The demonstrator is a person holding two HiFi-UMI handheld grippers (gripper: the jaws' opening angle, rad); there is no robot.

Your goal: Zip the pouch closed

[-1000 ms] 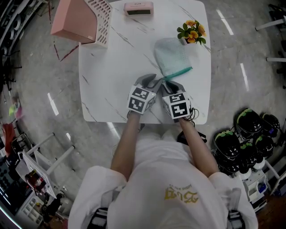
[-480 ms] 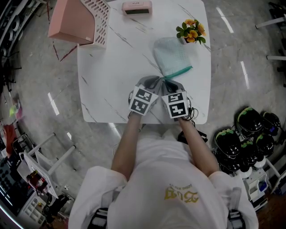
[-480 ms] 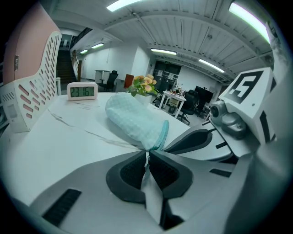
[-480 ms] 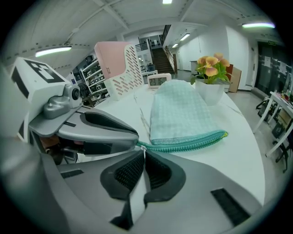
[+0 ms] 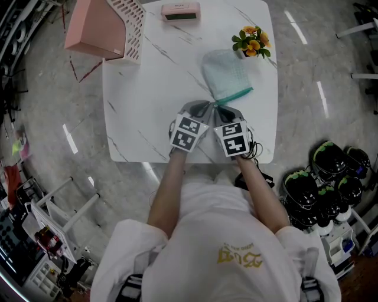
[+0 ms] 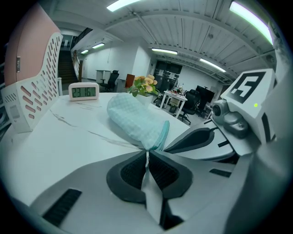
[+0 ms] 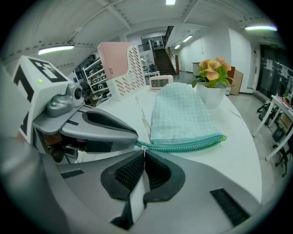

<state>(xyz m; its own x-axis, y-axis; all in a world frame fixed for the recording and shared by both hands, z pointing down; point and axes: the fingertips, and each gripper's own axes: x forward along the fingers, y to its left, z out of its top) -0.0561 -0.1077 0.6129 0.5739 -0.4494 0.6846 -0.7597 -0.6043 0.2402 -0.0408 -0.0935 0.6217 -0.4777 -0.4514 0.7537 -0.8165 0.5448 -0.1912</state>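
Head view: both grippers meet low-centre on the white table (image 5: 147, 88), tips side by side at the near corner of the pouch (image 5: 226, 75). The pouch is pale mint check, lying flat in the upper-right part of the tabletop, just below the flower pot (image 5: 253, 41).

L gripper (image 5: 205, 108): its own view shows the jaws closing, pads (image 6: 132, 171) all but together w/ a thin sliver of the pouch's corner (image 6: 151, 145) nipped between them.

R gripper (image 5: 221, 109): jaws (image 7: 144, 153) are together, clamped on the small pale zipper pull (image 7: 143, 149) at the left end of the teal zipper (image 7: 187, 147), which runs along the pouch's near edge to the right.

Pink basket (image 5: 103, 26) sits at upper left, a pink clock (image 5: 181, 10) at top centre, both well apart from the pouch.
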